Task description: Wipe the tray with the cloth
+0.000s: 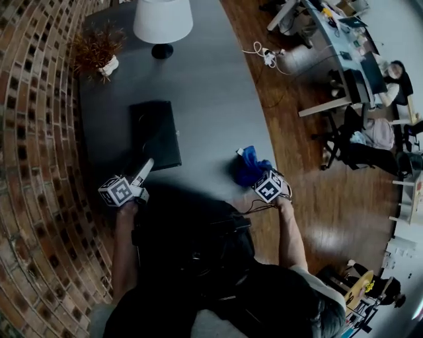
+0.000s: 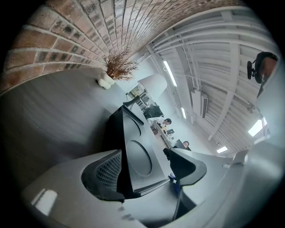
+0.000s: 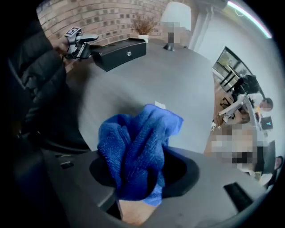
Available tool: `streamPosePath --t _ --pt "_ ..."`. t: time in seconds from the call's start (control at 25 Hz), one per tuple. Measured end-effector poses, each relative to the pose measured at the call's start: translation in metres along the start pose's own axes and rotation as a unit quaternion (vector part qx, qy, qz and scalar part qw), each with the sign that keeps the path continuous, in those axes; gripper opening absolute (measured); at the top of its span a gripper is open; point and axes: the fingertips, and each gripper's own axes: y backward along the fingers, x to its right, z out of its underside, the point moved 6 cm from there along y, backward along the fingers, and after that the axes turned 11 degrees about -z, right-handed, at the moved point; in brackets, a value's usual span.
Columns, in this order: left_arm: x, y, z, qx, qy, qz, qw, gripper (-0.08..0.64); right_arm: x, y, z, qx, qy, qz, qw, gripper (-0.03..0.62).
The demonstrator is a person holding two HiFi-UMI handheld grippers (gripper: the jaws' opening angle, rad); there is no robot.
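Note:
The black tray (image 1: 155,135) lies on the grey table (image 1: 211,99) near the brick wall. My left gripper (image 1: 144,170) is at its near edge. In the left gripper view the tray (image 2: 136,151) sits tilted between the jaws of the left gripper (image 2: 147,171), with the meshed pad against its underside. The blue cloth (image 1: 250,165) is bunched up on the table by its right edge. My right gripper (image 1: 266,181) points down over it. In the right gripper view the cloth (image 3: 133,147) stands between the spread jaws of the right gripper (image 3: 142,171), with a dark gap on its right side.
A lamp with a white shade (image 1: 162,20) and a dried plant in a white pot (image 1: 99,54) stand at the table's far end. The brick wall (image 1: 33,145) runs along the left. Wooden floor (image 1: 317,218) and office desks with seated people lie to the right.

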Motion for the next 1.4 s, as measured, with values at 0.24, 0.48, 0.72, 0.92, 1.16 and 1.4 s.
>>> streamPosePath --t 0.24,0.48,0.72,0.92,1.16,1.4 --pt "0.016 0.008 -0.008 0.011 -0.064 0.011 0.9978 0.336 0.023 0.092 -0.010 -0.013 0.001 0.060 0.998 0.275" --pt "0.048 0.002 -0.012 -0.004 -0.181 0.041 0.9827 0.319 -0.018 0.077 -0.168 0.144 0.106 0.048 0.983 0.263" --pt "0.063 -0.015 0.009 -0.062 -0.235 0.069 0.9676 0.314 -0.057 -0.034 -0.308 0.094 0.323 0.050 0.940 0.204" --pt "0.064 -0.018 0.023 -0.095 -0.277 0.073 0.9533 0.313 -0.071 -0.066 -0.336 0.018 0.419 0.041 0.907 0.158" --pt "0.061 -0.020 0.019 -0.100 -0.272 0.065 0.9550 0.277 -0.051 -0.060 -0.324 -0.011 0.448 0.066 0.892 0.071" --pt "0.057 -0.022 0.017 -0.111 -0.268 0.053 0.9556 0.247 -0.004 -0.055 -0.282 -0.044 0.430 0.096 0.896 0.071"
